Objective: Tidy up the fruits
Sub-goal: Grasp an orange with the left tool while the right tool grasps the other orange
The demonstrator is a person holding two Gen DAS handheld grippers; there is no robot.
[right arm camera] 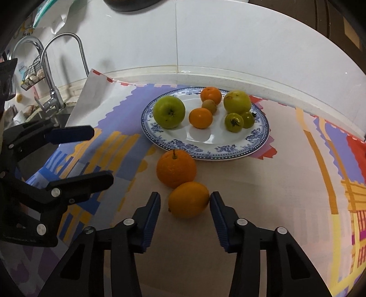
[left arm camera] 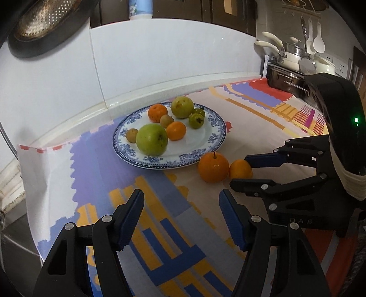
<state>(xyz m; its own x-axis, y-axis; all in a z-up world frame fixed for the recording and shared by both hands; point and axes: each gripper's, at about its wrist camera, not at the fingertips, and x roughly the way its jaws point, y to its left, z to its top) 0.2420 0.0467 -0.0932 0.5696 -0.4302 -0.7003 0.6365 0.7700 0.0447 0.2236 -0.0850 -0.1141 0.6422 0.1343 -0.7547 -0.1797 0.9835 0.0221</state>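
Observation:
A small yellow-orange citrus (right arm camera: 188, 200) lies on the patterned cloth between the fingers of my right gripper (right arm camera: 184, 198). The right pad touches it and a narrow gap shows at the left pad, so the gripper is open. A larger orange (right arm camera: 176, 168) with a stem touches the citrus just behind it, beside a blue-patterned plate (right arm camera: 228, 152). The plate holds two green apples (right arm camera: 168, 112), two small oranges (right arm camera: 200, 118), two green tomato-like fruits (right arm camera: 233, 122) and small brown fruits (right arm camera: 209, 106). My left gripper (left arm camera: 181, 194) hovers open over the cloth, left of the oranges, with nothing between its fingers.
A white tiled wall (left arm camera: 160, 64) runs behind the plate. Pots and hanging utensils (left arm camera: 288, 77) stand at the back right, and a colander (left arm camera: 45, 20) hangs upper left. A sink faucet (right arm camera: 52, 91) is off the cloth's left edge.

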